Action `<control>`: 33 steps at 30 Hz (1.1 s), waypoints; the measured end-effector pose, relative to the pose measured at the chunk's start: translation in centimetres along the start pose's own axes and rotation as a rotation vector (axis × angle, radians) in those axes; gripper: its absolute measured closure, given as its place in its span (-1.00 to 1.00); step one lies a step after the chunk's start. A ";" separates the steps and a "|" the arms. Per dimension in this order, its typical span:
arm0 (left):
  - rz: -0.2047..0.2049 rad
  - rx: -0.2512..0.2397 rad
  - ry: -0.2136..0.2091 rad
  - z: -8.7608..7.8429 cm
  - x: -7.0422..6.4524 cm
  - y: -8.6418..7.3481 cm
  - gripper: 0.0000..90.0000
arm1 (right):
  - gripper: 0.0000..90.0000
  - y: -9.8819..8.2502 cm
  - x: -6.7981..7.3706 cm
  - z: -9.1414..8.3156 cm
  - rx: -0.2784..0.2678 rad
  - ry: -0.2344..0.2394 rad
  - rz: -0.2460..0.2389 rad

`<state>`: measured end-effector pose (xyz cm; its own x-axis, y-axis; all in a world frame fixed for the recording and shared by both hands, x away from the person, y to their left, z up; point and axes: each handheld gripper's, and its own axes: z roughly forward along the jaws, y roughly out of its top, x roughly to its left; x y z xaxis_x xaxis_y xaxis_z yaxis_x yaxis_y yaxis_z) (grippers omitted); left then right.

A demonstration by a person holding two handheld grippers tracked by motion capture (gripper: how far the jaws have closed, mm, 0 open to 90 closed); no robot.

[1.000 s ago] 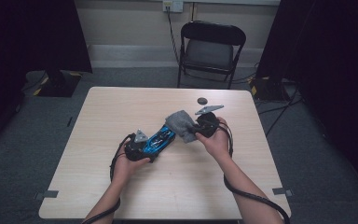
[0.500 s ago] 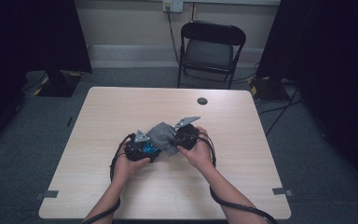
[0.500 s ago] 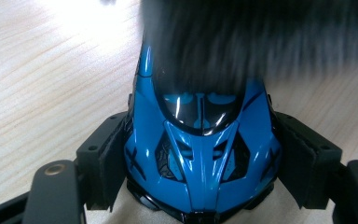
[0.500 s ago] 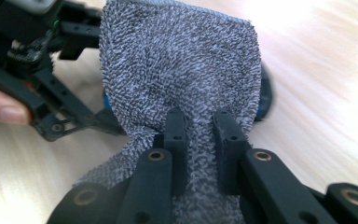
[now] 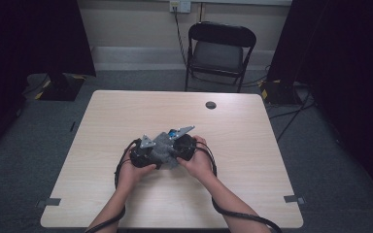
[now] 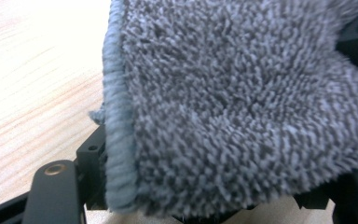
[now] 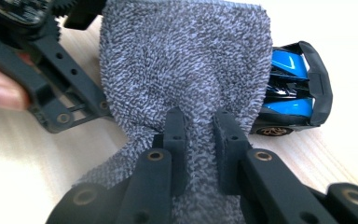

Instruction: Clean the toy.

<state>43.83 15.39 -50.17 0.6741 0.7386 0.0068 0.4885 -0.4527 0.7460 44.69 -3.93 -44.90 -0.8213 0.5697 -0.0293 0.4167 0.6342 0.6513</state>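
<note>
Centrally in the high view, the right tool (image 5: 172,148) pinches a grey cloth (image 5: 162,148) between its two black jaws, the fabric bunched where they press, as the right gripper view shows (image 7: 182,70). Beneath the cloth, at the right of that view, lies a blue toy car (image 7: 291,91) on the table (image 5: 252,160). Alongside, the left tool (image 5: 150,150) holds the car; the cloth drapes over its jaws, hiding their grip.
</note>
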 end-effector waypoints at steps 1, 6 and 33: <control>0.000 0.000 0.000 0.0 0.0 0.0 -0.43 | 0.73 0.0 -0.1 0.1 0.002 -0.002 0.002; -0.012 -0.002 -0.007 0.0 -0.1 0.0 -0.43 | 0.73 0.2 -0.5 0.3 0.008 -0.012 0.007; -0.010 -0.002 -0.007 0.0 -0.1 0.0 -0.43 | 0.73 0.9 -3.6 0.3 0.026 -0.074 0.056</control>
<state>43.80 15.33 -50.21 0.6731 0.7396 -0.0060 0.4944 -0.4439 0.7473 48.14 -5.28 -44.42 -0.7659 0.6409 -0.0503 0.4716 0.6133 0.6336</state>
